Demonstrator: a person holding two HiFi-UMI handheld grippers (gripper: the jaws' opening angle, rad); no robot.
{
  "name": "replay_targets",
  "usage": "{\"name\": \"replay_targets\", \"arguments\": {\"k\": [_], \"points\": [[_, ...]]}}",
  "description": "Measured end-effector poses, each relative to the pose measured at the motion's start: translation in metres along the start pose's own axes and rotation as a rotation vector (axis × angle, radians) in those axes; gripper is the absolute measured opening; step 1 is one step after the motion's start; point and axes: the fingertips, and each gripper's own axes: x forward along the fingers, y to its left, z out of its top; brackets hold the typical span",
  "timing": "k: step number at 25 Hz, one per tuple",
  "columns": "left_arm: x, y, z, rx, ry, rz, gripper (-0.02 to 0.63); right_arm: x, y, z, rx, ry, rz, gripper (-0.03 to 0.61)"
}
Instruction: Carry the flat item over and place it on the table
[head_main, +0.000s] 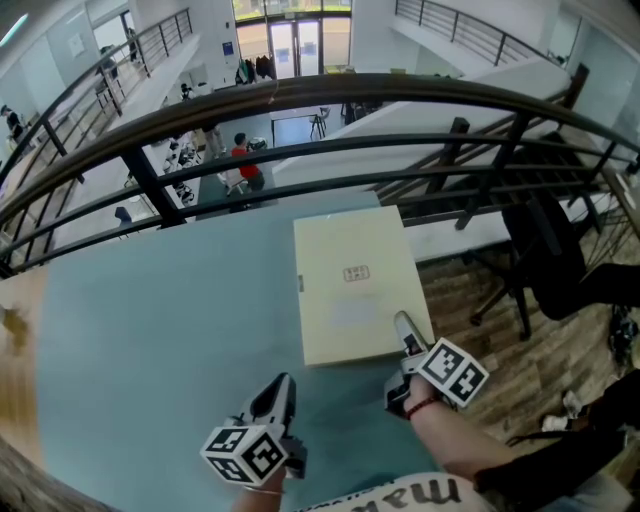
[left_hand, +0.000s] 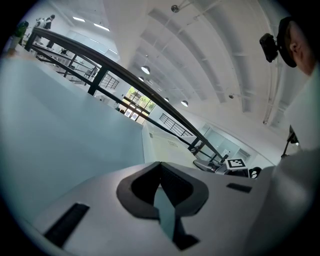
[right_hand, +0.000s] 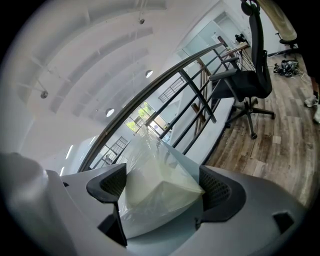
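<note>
Item: flat box (head_main: 350, 290), cream, rectangular, wrapped in clear film; a small printed mark on its top face. Position: lying flat on the teal table (head_main: 160, 330), at the table's right side, its long edges running away from the person; the right edge sits at or just over the table's border, and which of the two cannot be told.

Right gripper (head_main: 405, 325): at the box's near right corner; marker cube (head_main: 455, 370) facing up; in the right gripper view the jaws of the right gripper (right_hand: 160, 187) are clamped on that corner of the box (right_hand: 155, 200), one dark pad against each side, film creased between them.

Left gripper (head_main: 280, 385): near the table's front edge, left of the box and apart from it, tips pointing towards the far side; marker cube (head_main: 245, 452) towards the person; in the left gripper view the jaws of the left gripper (left_hand: 161, 182) meet at their tips, nothing between them, only a sliver of table (left_hand: 60, 125) showing behind; box (left_hand: 165, 150) visible beyond, to the right.

Surroundings: dark curved railing (head_main: 300, 95) past the table's far edge; black office chair (head_main: 540, 250) on the wooden floor (head_main: 510, 360) to the right; lower hall visible below the railing.
</note>
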Motion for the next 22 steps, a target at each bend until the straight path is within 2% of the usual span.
{"name": "replay_targets", "arguments": {"k": [20, 22], "points": [[-0.010, -0.001, 0.005, 0.001, -0.012, -0.008, 0.003, -0.004, -0.004, -0.004, 0.001, 0.012, -0.052, 0.437], [-0.013, -0.001, 0.003, 0.001, -0.015, -0.006, 0.003, -0.006, -0.011, -0.005, -0.040, 0.014, -0.090, 0.439]]}}
